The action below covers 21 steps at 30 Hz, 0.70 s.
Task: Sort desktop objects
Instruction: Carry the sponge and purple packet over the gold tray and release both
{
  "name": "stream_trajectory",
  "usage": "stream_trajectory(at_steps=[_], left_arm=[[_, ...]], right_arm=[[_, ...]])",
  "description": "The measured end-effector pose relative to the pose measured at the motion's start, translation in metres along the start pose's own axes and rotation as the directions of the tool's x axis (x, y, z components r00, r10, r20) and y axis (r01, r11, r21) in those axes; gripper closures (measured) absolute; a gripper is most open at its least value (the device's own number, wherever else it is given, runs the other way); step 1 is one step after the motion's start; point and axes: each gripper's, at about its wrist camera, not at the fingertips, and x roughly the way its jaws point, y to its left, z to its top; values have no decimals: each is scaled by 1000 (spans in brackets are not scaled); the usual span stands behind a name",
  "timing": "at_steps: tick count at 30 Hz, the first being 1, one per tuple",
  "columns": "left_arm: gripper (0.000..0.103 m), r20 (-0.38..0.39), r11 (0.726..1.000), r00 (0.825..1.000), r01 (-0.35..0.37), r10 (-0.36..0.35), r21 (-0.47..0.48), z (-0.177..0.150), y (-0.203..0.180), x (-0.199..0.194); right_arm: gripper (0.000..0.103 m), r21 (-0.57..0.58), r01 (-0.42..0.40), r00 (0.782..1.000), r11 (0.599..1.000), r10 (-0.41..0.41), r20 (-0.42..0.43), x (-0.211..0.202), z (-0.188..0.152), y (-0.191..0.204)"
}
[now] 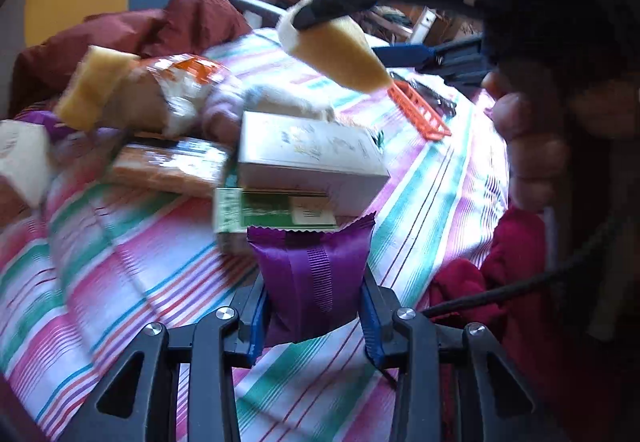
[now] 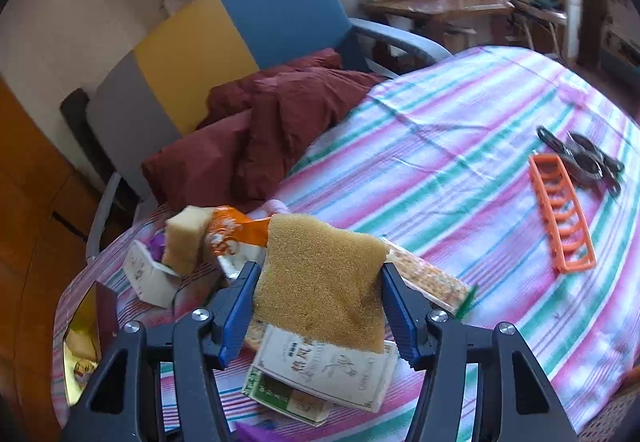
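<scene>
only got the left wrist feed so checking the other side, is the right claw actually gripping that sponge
Observer: Yes. In the right wrist view the right claw is shut on the yellow sponge, pinched on both sides.
Operator: anything under it
Observer: A white carton lying on a green box.
Operator: what's over to its right
Observer: An orange rack flat on the striped cloth, with dark scissors-like tools beside it.

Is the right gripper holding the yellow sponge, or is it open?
Holding it. The right gripper has both blue fingers pressed against the yellow sponge, lifted above the boxes.
</scene>
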Motion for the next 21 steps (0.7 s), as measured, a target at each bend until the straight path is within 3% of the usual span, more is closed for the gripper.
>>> stream_trajectory(at_steps=[5,8,11,13,19,21], left_arm=[[65,94,993,992,-74,83,-93,-16,30,-65],[64,137,971,973,-158,184,-180,-30,59,-105],[64,160,927,942,-241,294,-286,-47,93,-143],[64,170,886,911,-298,375,-356,-64,120,-172],[64,155,761,828,-399,539,-512,-103,175,-221],[64,147,729,809,-414,570,-545,-111,187,-231]], right_arm=[[43,-136,-106,994,985,108,7,-6,-6,32],[43,-238,-174,985,956,170,-37,-6,-16,59],[43,-338,-216,976,916,195,-96,-7,-34,92],[43,-365,-266,963,892,230,-139,-9,-46,115],[43,-473,-384,923,793,318,-217,-23,-83,202],[43,-490,-430,903,758,350,-251,-25,-96,229]])
